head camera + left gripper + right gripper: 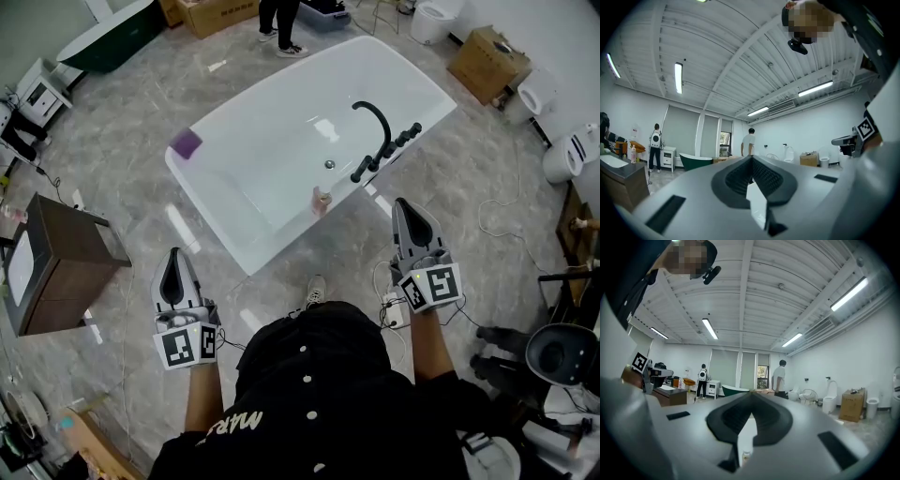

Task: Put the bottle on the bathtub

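The bottle (322, 200), small and pinkish, stood upright on the near long rim of the white bathtub (272, 112). It sat just left of the black faucet (374, 129) mounted on that same rim. Neither tool touched it. A purple block (186, 142) sat on the tub's left corner, well apart from the bottle.

The left tool (174, 255) was held out over the grey marble floor (122, 178), short of the tub's near corner. Its jaws were closed, tip to tip, with nothing between them. The right tool (405, 206) was held near the faucet end of the tub, to the right of the bottle and clear of the rim. Its jaws were also pressed together and gripped nothing. In the right gripper view a small bottle showed low through the slit beneath the closed jaws, beyond them and not in their grip.

The person holding both tools wore a black buttoned shirt (309, 375). To the left stood a dark wooden cabinet (61, 272). Beyond the tub's far end another person (281, 23) stood on the floor. A cardboard box (487, 61) and a white toilet (565, 157) were off to the right.
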### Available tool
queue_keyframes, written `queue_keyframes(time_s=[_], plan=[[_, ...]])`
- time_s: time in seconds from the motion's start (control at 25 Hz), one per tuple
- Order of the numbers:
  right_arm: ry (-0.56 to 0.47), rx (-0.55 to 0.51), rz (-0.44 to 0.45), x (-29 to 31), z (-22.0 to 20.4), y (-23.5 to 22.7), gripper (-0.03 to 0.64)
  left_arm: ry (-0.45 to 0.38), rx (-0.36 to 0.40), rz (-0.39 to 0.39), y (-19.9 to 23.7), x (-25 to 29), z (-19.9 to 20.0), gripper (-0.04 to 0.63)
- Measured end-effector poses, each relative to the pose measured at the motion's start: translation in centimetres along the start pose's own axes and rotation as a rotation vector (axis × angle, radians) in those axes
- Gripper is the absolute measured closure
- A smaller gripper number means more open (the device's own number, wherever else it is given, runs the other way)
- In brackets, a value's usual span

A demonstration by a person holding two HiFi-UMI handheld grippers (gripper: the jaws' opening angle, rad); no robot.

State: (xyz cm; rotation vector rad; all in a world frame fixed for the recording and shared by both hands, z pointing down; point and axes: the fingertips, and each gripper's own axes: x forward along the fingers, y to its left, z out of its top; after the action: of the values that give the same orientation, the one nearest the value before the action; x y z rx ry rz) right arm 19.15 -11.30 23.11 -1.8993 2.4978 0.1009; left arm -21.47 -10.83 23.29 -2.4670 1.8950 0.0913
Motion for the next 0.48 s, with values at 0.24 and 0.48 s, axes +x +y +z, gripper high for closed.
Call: queue_keyframes(time_s=[0.24, 0.48], plan=[[0.011, 0.008, 0.006, 0.55, -0.34, -0.1, 0.612, 0.006, -0.001, 0.001, -0.1, 0.13, 0.0, 0.584], [0.015, 0.003, 0.012, 1.06, -0.41, 0.2, 0.612, 0.005, 0.0, 0.003, 0.03, 0.38, 0.17, 0.584]])
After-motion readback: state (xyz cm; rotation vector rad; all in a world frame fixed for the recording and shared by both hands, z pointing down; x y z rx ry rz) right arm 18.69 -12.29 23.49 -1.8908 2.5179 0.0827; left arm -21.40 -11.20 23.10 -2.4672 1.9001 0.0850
